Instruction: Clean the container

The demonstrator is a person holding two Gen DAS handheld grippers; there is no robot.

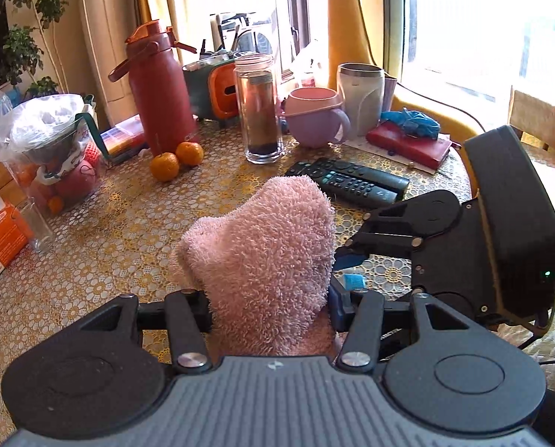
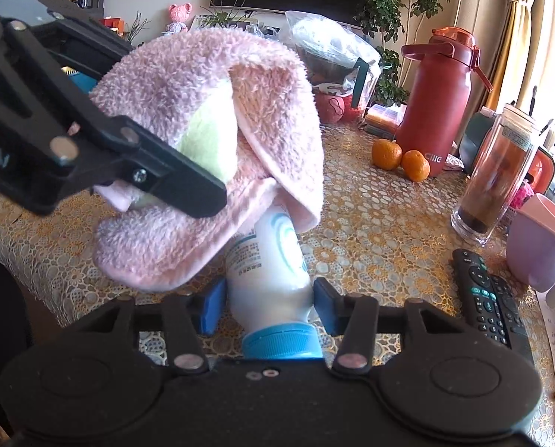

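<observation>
My left gripper (image 1: 270,300) is shut on a fluffy pink cloth (image 1: 266,246) that bulges up between its fingers. In the right wrist view the cloth (image 2: 202,111), pale green on its inner side, is draped over the far end of a white bottle (image 2: 266,260). The bottle has a blue cap (image 2: 281,342) pointing toward the camera. My right gripper (image 2: 270,298) is shut on the bottle just above the cap. One black finger (image 2: 173,175) of the left gripper crosses the cloth from the upper left. The right gripper's body (image 1: 426,231) comes in beside the cloth in the left wrist view, where the bottle is hidden.
On the lace-patterned table (image 1: 109,231) stand a red flask (image 1: 161,93), two oranges (image 1: 176,160), a glass tumbler (image 1: 258,108), a purple and pink cup (image 1: 314,115), a steel mug (image 1: 361,97), two remotes (image 1: 352,180), a red notebook (image 1: 407,145) and a bag of fruit (image 1: 46,149).
</observation>
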